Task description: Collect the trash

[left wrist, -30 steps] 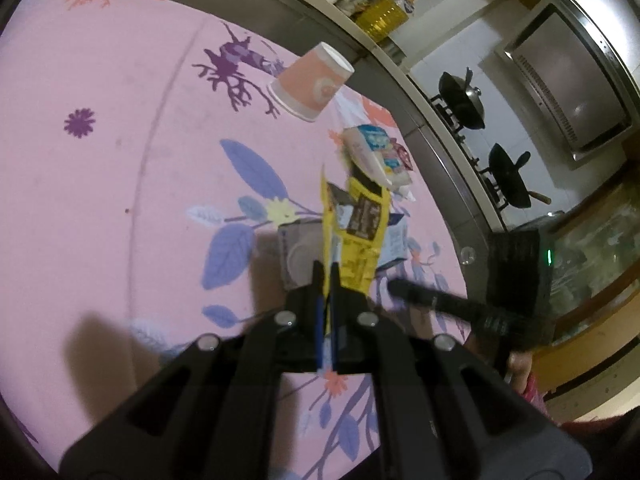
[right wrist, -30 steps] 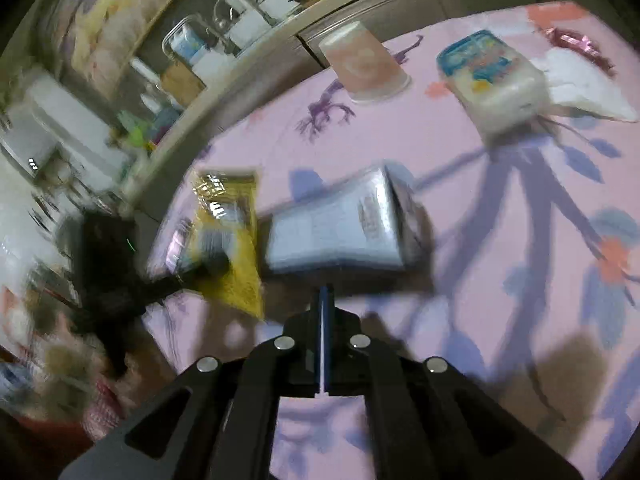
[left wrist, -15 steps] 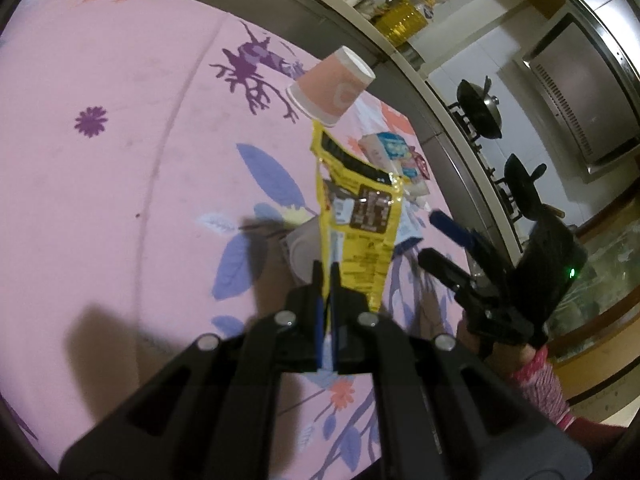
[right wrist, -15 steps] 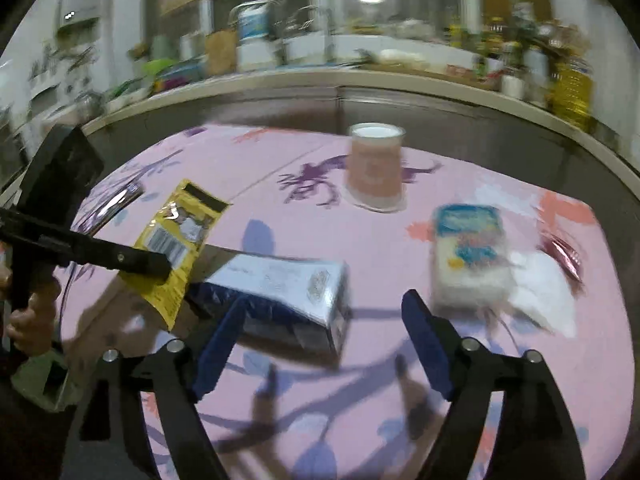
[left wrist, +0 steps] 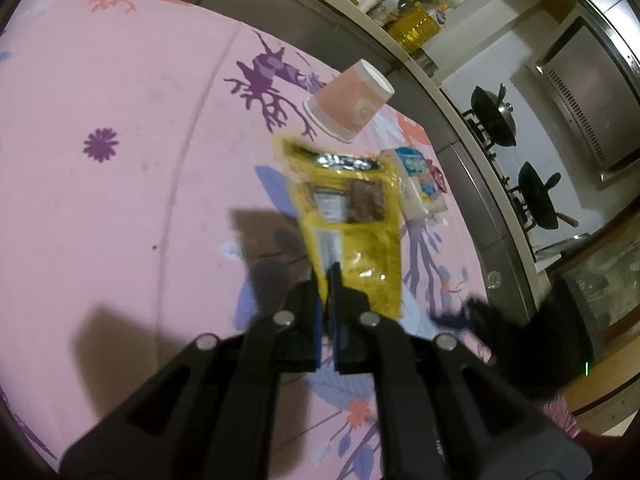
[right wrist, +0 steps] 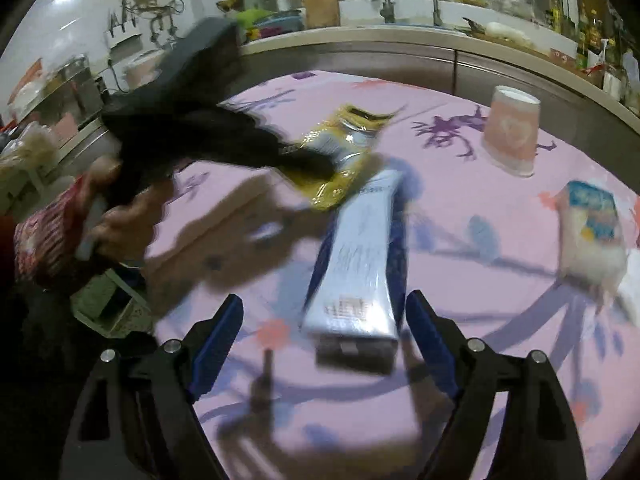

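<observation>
Yellow wrapper [left wrist: 352, 232] crinkled, glossy, pinched by left gripper [left wrist: 326, 280]; right gripper [right wrist: 324, 320] spread wide, nothing grasped.

My left gripper [left wrist: 326, 280] is matte black plastic, two angular arms with triangular cut-outs, each carrying a pair of round silver screw heads. Its fingers [left wrist: 316, 320] are lined with blue pads along the inner faces. My right gripper [right wrist: 324, 316] has the same build: black arms, silver screws, long blue pads on the fingers [right wrist: 218, 330]. In the left camera its black body shows a small green light at the edge. The hand [right wrist: 120, 216] gripping the left handle comes out of a red patterned sleeve [right wrist: 44, 232].
</observation>
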